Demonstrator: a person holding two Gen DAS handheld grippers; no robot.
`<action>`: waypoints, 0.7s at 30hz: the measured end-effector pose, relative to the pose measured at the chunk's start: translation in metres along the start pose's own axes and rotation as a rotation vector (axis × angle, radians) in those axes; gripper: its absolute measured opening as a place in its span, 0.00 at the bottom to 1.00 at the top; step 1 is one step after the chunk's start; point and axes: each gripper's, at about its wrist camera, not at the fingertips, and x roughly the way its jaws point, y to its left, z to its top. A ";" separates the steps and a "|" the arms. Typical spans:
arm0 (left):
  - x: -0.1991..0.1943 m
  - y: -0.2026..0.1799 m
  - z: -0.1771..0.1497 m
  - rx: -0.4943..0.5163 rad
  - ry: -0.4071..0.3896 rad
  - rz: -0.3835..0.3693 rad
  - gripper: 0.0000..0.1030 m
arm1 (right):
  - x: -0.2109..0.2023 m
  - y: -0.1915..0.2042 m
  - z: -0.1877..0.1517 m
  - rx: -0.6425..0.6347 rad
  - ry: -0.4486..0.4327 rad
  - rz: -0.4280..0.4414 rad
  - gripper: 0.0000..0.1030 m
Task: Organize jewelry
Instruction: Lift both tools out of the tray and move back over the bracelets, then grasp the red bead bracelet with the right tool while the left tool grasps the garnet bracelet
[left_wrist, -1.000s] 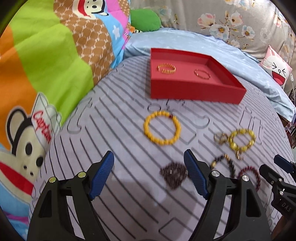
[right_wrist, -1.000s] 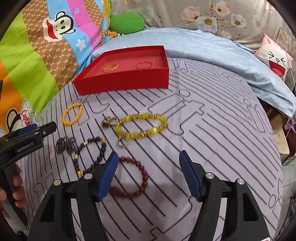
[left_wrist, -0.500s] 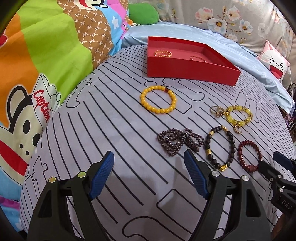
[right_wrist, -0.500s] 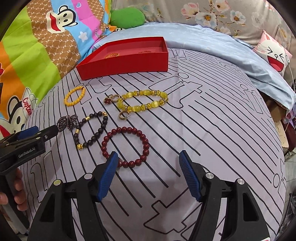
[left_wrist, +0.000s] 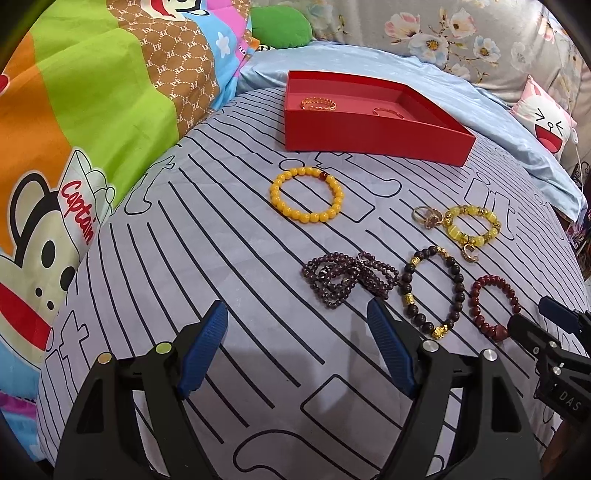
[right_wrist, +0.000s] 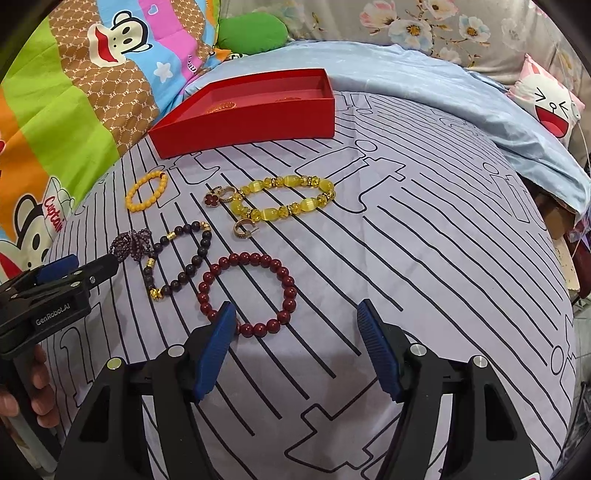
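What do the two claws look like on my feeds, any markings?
Both are matte black plastic frames with ribbed blue pads and silver bolt heads. The left claw has two yellowish bolt heads on one finger; its side reads "GenRobot.AI" in the right wrist view. The right claw shows "DAS" lettering in the left wrist view. No cables or sleeves visible.

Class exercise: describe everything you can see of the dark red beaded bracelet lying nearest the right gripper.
The dark red bracelet is a closed loop of glossy round beads, all alike except one larger bead. It lies flat on the striped sheet, right of the black-and-gold bracelet and apart from it. One finger of the right gripper covers its near edge in this view; contact unclear.
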 end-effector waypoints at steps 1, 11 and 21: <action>0.000 0.000 0.000 0.001 0.001 0.000 0.72 | 0.001 0.000 0.001 -0.001 0.000 0.002 0.61; 0.005 -0.001 0.003 0.004 0.008 -0.003 0.72 | 0.012 0.004 0.008 -0.025 0.000 -0.002 0.45; 0.012 0.002 0.004 -0.011 0.014 -0.003 0.72 | 0.014 0.000 0.010 -0.021 -0.023 -0.009 0.14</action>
